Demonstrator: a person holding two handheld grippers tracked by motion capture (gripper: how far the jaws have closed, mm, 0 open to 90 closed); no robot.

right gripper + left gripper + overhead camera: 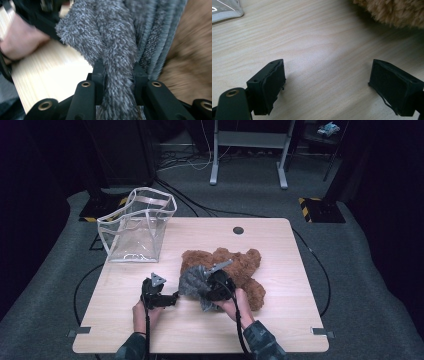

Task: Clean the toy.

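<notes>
Your right gripper (117, 75) pinches the grey fleece (117, 37); your left gripper (327, 85), at nine o'clock, gapes empty. A thin grip may let the fleece slip.

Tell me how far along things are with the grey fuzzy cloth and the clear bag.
Done: the right gripper is clamped on the grey fuzzy cloth, bunched beside the brown teddy bear. In hand: holding that cloth up. Left: the left gripper is open over bare table, and the clear bag stands empty, if that's the destination.
</notes>
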